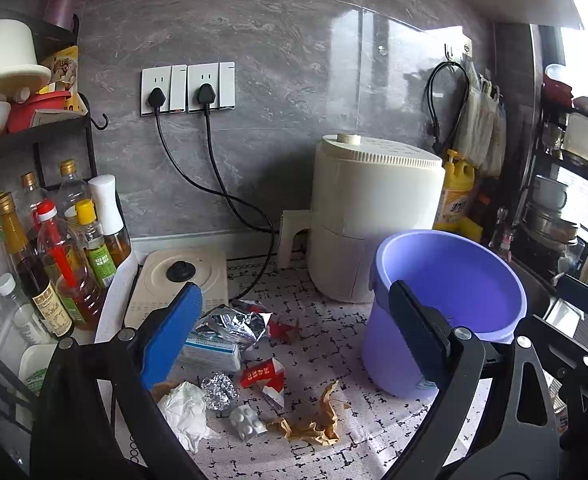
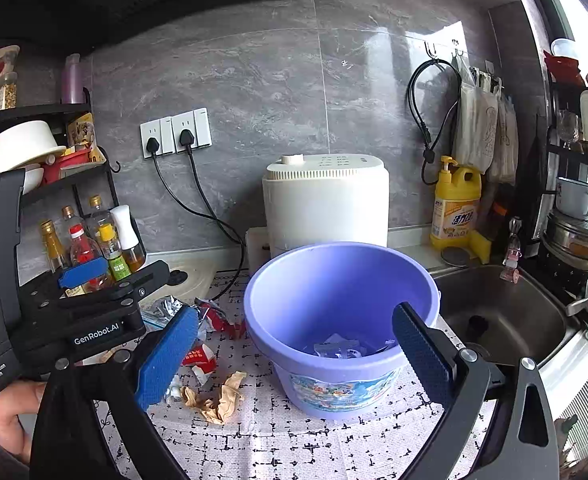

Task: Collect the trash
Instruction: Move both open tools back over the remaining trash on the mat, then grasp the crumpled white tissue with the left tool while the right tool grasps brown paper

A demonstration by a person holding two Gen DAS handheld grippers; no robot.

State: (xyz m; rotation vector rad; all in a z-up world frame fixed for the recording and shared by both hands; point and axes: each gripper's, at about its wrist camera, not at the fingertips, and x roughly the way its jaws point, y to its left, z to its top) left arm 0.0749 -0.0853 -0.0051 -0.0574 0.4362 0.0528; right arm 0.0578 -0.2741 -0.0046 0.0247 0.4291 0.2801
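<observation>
The trash pile (image 1: pixel 250 364) (foil, tissue, red wrappers) sits right between and under your left gripper (image 1: pixel 294 340), jaws wide apart with nothing in them. Your right gripper (image 2: pixel 294 356) hangs spread and empty too, over the purple bucket (image 2: pixel 414 276), scraps at its bottom.

Both views are taken low and close over the countertop, angled toward the tiled wall; the purple bucket (image 1: pixel 446 308) (image 2: pixel 340 320) (litter beside it) is shared.

We saw a lavender bucket (image 2: pixel 340 280), white-and-black crackle-patterned mat (image 2: pixel 294 440), silver foil ball (image 1: pixel 219 391), tan crumpled paper (image 1: pixel 314 420), yellow detergent bottle (image 2: pixel 456 204).
</observation>
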